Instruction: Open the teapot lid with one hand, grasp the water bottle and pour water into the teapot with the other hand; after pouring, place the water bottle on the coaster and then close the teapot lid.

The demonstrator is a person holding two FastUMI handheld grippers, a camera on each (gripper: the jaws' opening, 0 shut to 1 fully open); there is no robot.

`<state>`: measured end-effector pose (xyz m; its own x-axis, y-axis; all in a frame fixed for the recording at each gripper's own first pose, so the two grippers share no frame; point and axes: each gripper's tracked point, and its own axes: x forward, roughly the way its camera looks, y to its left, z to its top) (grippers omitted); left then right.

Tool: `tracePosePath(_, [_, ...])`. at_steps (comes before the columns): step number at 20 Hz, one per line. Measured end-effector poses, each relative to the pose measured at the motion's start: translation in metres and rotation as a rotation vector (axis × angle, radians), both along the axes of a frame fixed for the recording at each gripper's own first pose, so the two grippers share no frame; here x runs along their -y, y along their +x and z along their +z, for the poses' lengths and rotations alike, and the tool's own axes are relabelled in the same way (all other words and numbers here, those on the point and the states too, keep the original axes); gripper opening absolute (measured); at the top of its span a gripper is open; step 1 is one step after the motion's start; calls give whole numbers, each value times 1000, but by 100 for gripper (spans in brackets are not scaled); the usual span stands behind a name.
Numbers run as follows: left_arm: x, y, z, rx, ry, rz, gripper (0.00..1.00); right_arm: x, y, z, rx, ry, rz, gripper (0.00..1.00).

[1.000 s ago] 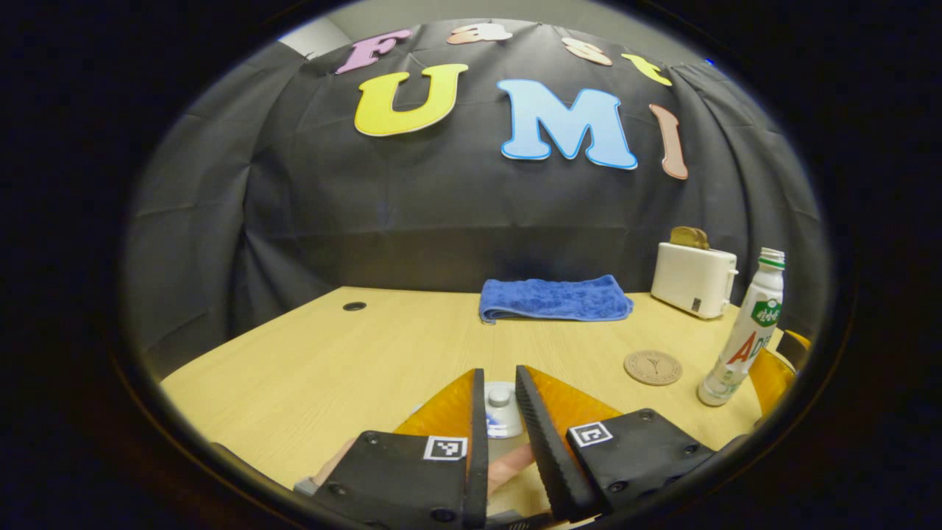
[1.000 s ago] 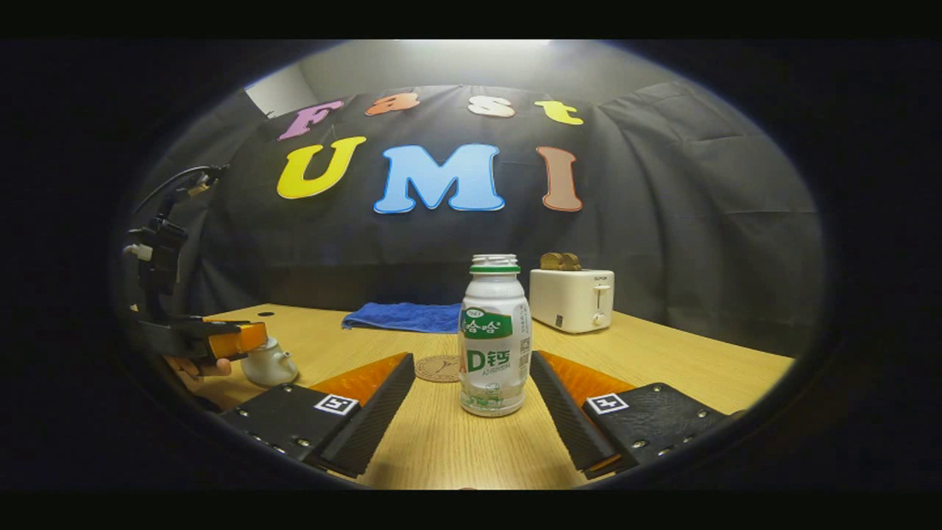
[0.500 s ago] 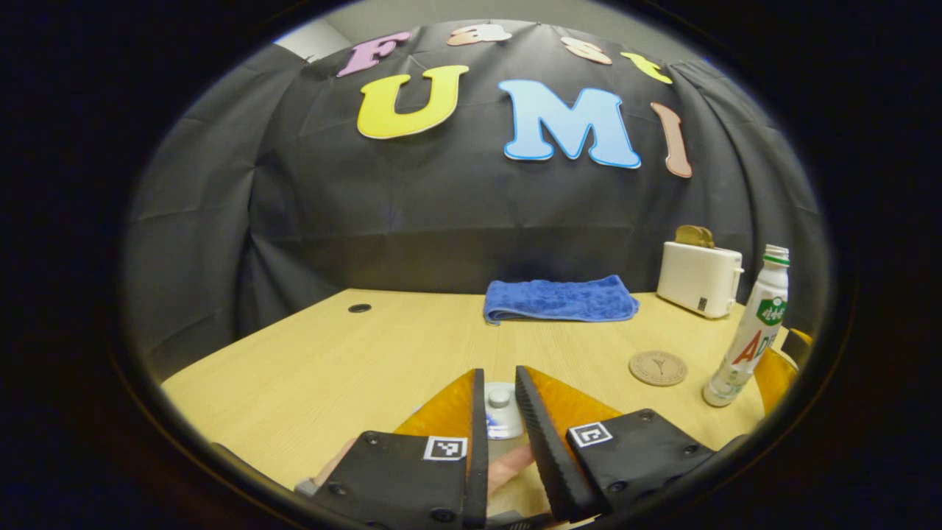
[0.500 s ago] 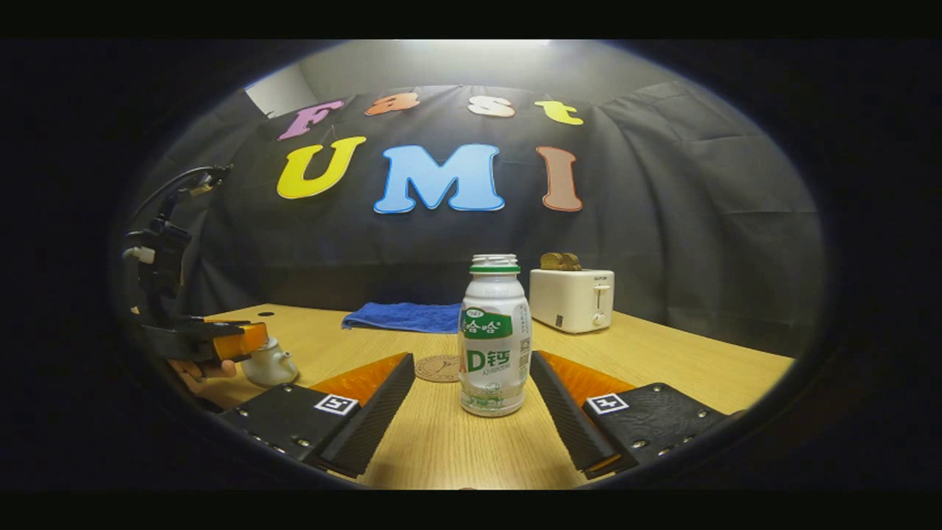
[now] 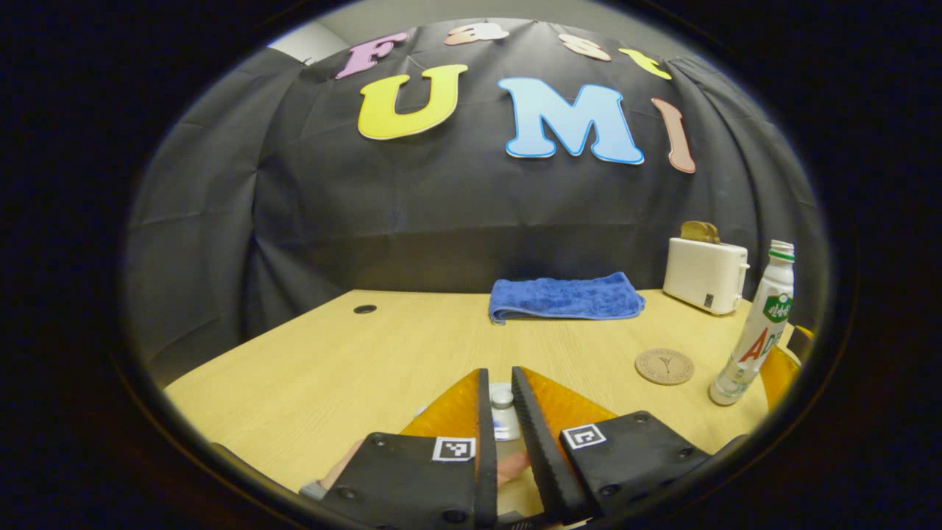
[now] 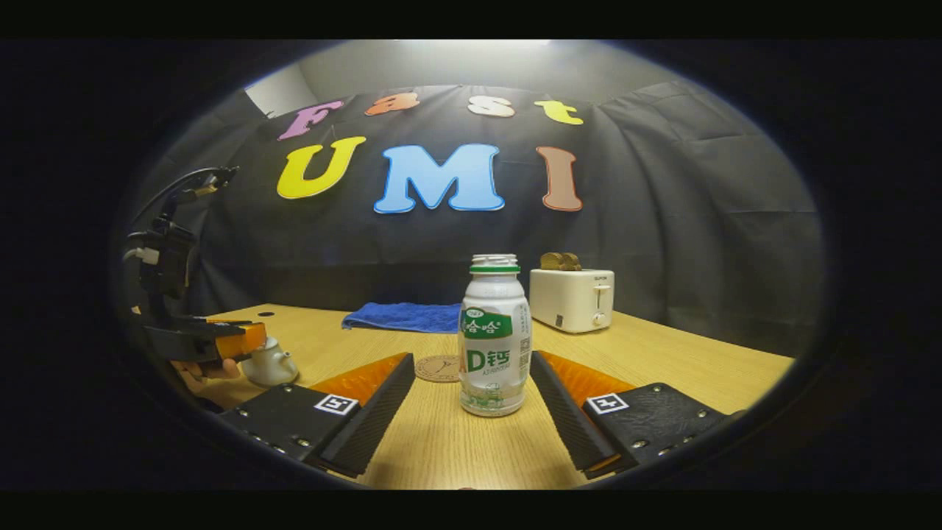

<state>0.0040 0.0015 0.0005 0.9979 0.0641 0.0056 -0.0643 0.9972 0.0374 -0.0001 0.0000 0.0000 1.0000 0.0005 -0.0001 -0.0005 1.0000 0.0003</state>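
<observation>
Delta: left gripper (image 5: 499,397) is narrowing on the teapot lid knob (image 5: 502,398) versus a second ago; its view is drifting slightly, with towel, toaster and bottle sitting a bit higher and further right. Right gripper view is unchanged.
Left gripper state: fingers are nearly together, flanking the knob closely. Cannot tell if both are pressing on it yet.
Right gripper state: right gripper (image 6: 472,383) is spread wide, one finger on each side of the water bottle (image 6: 494,335), neither touching it.
Teapot: teapot (image 6: 269,363) is sitting on the table (image 6: 662,368) at the left, under the left gripper's fingers, lid on. Spout is pointing toward the bottle side.
Bottle: standing upright on the table, long axis vertical, open neck pointing up, no cap visible. It is near the coaster (image 6: 438,367), which is lying just behind it to the left.
Background: blue towel (image 5: 565,297) and toaster (image 5: 705,274) are sitting at the far edge, well apart from the work.
Step (judgement): lid grasp is in progress; nothing is lifted yet.
Risk 1: small round knob, so an off-centre pinch could slip, or drag the light pot sideways.
Risk 2: bottle is tall and narrow, so one finger arriving first could tip it, and the open neck would spill.
Risk 3: squeezing the thin plastic too hard could push liquid out.
</observation>
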Motion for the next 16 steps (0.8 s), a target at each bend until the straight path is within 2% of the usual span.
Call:
tracePosePath(1, [0,1,0,1,6,2,75,0,0,0,0,0,0,97])
tracePosePath(2, [0,0,0,1,12,7,0,0,0,0,0,0,0,97])
tracePosePath(3, [0,0,1,2,16,8,72,0,0,0,0,0,0,97])
tracePosePath(5, [0,0,1,-2,-2,0,69,0,0,0,0,0,0,97])
tracePosePath(7, [-1,1,2,-6,-43,-15,19,0,0,-1,0,0,0,97])
tracePosePath(8, [-1,0,1,-9,-56,-17,17,0,0,0,0,0,0,97])
tracePosePath(9, [-1,0,1,-10,-63,-19,0,0,0,-1,0,-1,0,97])
tracePosePath(12, [-1,1,3,-11,-58,-13,0,0,0,0,0,-1,0,97])
tracePosePath(13, [-3,-1,6,-4,-60,-12,16,0,0,-1,0,0,0,97])
tracePosePath(16, [-6,-8,24,54,-76,-23,16,0,0,0,0,-1,0,97])
